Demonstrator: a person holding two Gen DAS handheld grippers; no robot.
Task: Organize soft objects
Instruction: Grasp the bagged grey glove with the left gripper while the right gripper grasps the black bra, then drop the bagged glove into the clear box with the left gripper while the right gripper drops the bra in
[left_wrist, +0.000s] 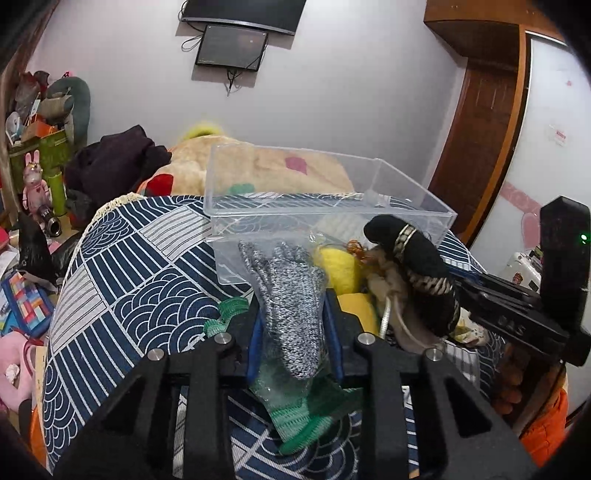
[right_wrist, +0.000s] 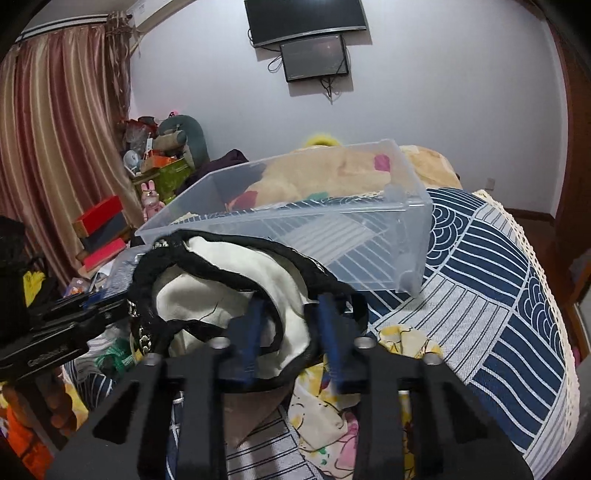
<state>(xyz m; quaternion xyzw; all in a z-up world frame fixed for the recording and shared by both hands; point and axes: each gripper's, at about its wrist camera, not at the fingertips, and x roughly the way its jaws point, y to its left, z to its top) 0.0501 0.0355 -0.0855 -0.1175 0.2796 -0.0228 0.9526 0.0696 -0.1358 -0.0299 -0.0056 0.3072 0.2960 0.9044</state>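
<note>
Both grippers hang just short of the clear bin (left_wrist: 328, 206) on the patterned bedspread (left_wrist: 122, 280), apparently ready to drop things in — the left gripper (left_wrist: 293, 321) clamped on a speckled grey glove (left_wrist: 288, 295), the right gripper (right_wrist: 291, 332) pinching a black-trimmed white cloth (right_wrist: 236, 288).

Home bedroom: ahead of the claw a bed under a blue-and-white patterned cover (left_wrist: 122, 280), striped curtains (right_wrist: 55, 147) to its left, 2 wall-mounted screens (right_wrist: 306, 18) above, plush toys and boxes (left_wrist: 40, 140) piled in the corner.
</note>
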